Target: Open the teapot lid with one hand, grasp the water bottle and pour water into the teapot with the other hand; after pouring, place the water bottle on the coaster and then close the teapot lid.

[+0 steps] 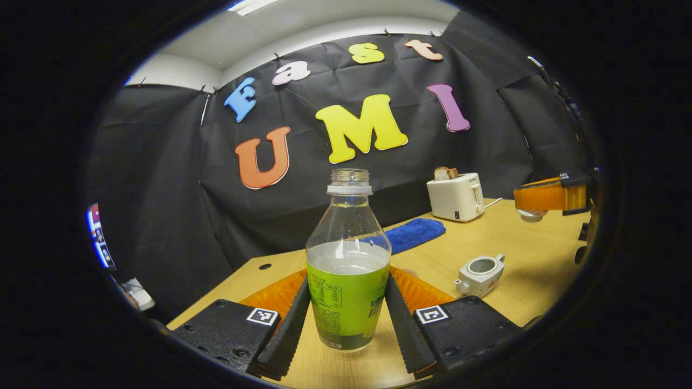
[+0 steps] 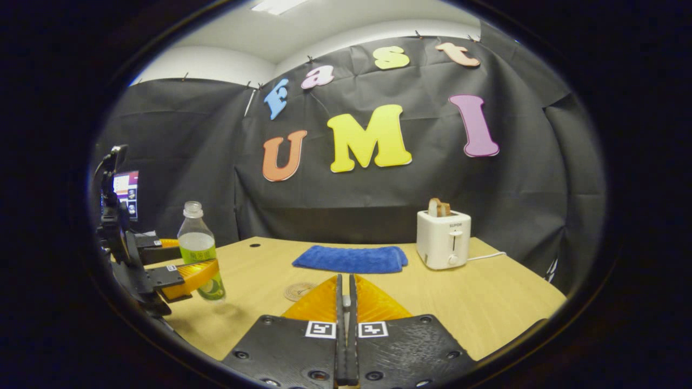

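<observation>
Two ribbed fingers of the left tool [image 1: 346,324] press either side of the bottle [image 1: 347,270] at lower centre, a capless clear plastic bottle, half full, with a glossy green label, standing on the smooth wooden desk [image 1: 519,254]. The small white teapot [image 1: 480,274], lid off, sits lower right. The right tool [image 2: 346,313] is clenched; whether it grips anything I cannot tell. A round coaster [image 2: 299,291] lies just beyond it, before a fluffy blue towel [image 2: 351,259] and boxy white toaster [image 2: 443,238].

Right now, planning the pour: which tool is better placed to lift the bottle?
Left. The left tool already clasps the water bottle; the right tool is shut, well away from it. The lidless teapot sits nearby.
</observation>
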